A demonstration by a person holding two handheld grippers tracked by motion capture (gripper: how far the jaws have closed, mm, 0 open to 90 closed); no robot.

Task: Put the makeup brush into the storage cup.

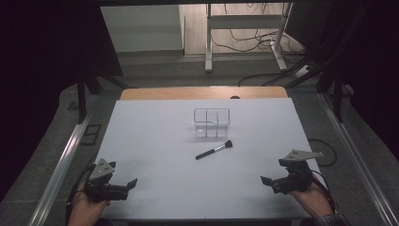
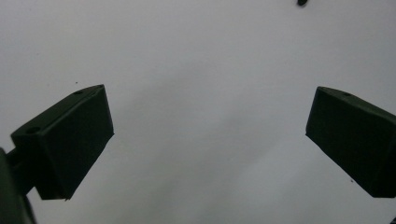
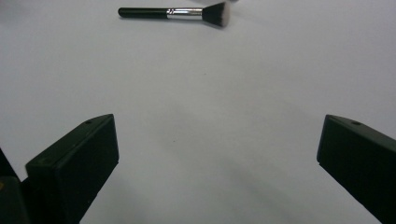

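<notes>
The tool (image 3: 217,163) stands wide apart over the white table (image 3: 233,93), makeup brush (image 3: 175,12) lying beyond.

A black-handled makeup brush (image 1: 214,150) (silver ferrule, dark bristles tipped pale) lies on the white table (image 1: 155,141) by a clear organizer (image 1: 211,122).

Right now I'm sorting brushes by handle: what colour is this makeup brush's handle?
Black, with a silver ferrule; the makeup brush shows best in the right gripper view.

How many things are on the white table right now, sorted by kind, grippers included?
Black-handled makeup brush with silver ferrule: 1
Clear plastic divided organizer box: 1
Black two-jaw grippers, both open: 2 (left gripper, right gripper)
Total: 4
</notes>
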